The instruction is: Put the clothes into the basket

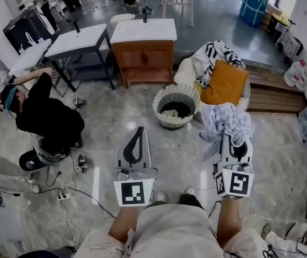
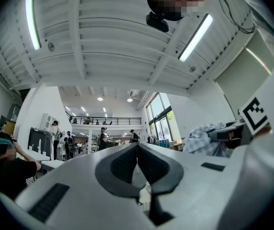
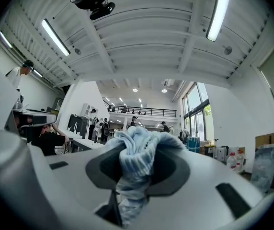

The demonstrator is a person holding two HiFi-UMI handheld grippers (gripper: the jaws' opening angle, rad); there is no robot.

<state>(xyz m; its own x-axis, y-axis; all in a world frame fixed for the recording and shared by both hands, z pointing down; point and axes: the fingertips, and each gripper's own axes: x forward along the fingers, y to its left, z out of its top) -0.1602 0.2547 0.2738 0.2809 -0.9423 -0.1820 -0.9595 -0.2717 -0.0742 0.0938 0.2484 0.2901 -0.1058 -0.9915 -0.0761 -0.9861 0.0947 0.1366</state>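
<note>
bare floor [image 1: 180, 149] straight ahead up to the basket [image 1: 175, 122], basket mouth open from above, orange cushion [image 1: 226, 82] crowding just beside its right, wooden cabinet [image 1: 144, 58] close behind, person [image 1: 49, 117] and cables [image 1: 62, 195] off left

The pale blue cloth [image 1: 227, 121] bunches over the tip of the right gripper [image 1: 233, 141], so the head view hides its fingertips. In the right gripper view the cloth also covers the inner faces of the pads. Something dark and pale lies inside the basket [image 1: 169, 123], too shadowed to name. The seat under the orange cushion [image 1: 226, 82] and the patterned blanket [image 1: 212, 58] is mostly covered. The picture's right edge cuts off the wooden bench [image 1: 274, 93]. The distant people [image 2: 102, 137] below the railing are too small to make out.
</note>
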